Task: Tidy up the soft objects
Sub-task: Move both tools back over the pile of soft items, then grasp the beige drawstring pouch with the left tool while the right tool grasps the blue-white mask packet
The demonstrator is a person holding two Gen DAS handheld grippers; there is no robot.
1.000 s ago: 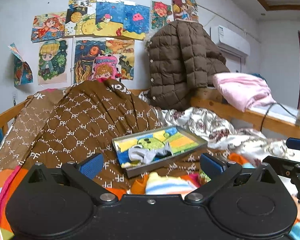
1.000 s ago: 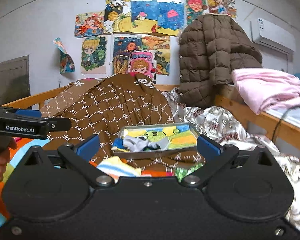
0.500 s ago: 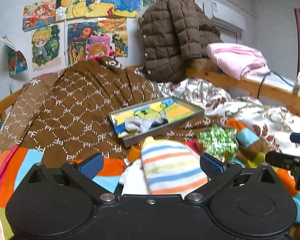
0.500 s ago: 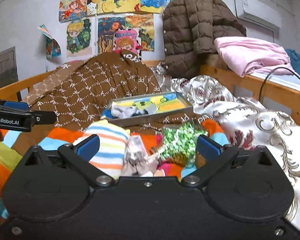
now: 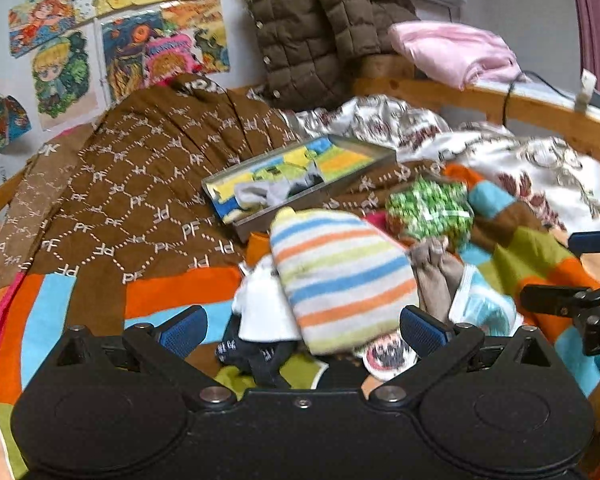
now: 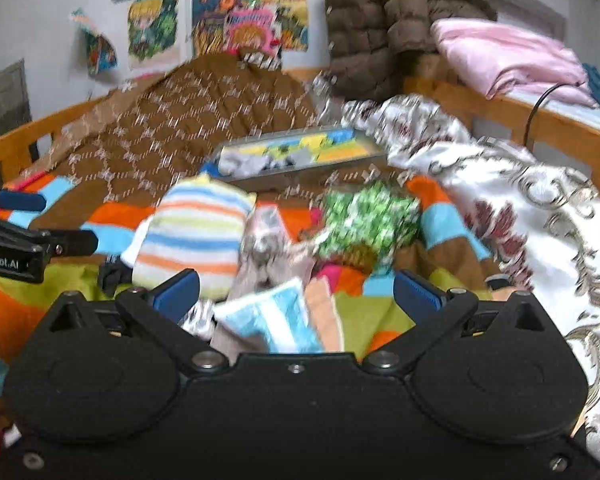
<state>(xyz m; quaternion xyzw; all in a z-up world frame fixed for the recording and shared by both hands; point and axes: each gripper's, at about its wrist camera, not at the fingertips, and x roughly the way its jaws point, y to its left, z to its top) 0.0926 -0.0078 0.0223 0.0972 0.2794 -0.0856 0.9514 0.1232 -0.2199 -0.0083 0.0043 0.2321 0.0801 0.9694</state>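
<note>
A heap of soft items lies on the bed: a striped sock (image 5: 340, 276) (image 6: 192, 236), a green patterned bundle (image 5: 430, 208) (image 6: 366, 220), a beige sock (image 5: 434, 276), a light blue piece (image 6: 278, 316) and white and black socks (image 5: 260, 320). Behind the heap stands a shallow grey tray (image 5: 364, 148) (image 6: 300, 172) with a grey sock inside. My left gripper (image 5: 302, 326) is open, low over the striped sock. My right gripper (image 6: 296, 290) is open over the light blue piece. Each gripper shows at the edge of the other's view.
A brown patterned blanket (image 5: 140, 184) rises behind on the left, and a silvery floral quilt (image 6: 500, 184) is on the right. A brown puffer jacket (image 5: 316, 28) hangs at the wooden bed rail (image 5: 500, 108), with pink bedding (image 5: 456, 52) beyond. Drawings cover the wall.
Both grippers have tilted down and moved closer to the heap of socks, which now fills the space between their fingers. Both stay open.
</note>
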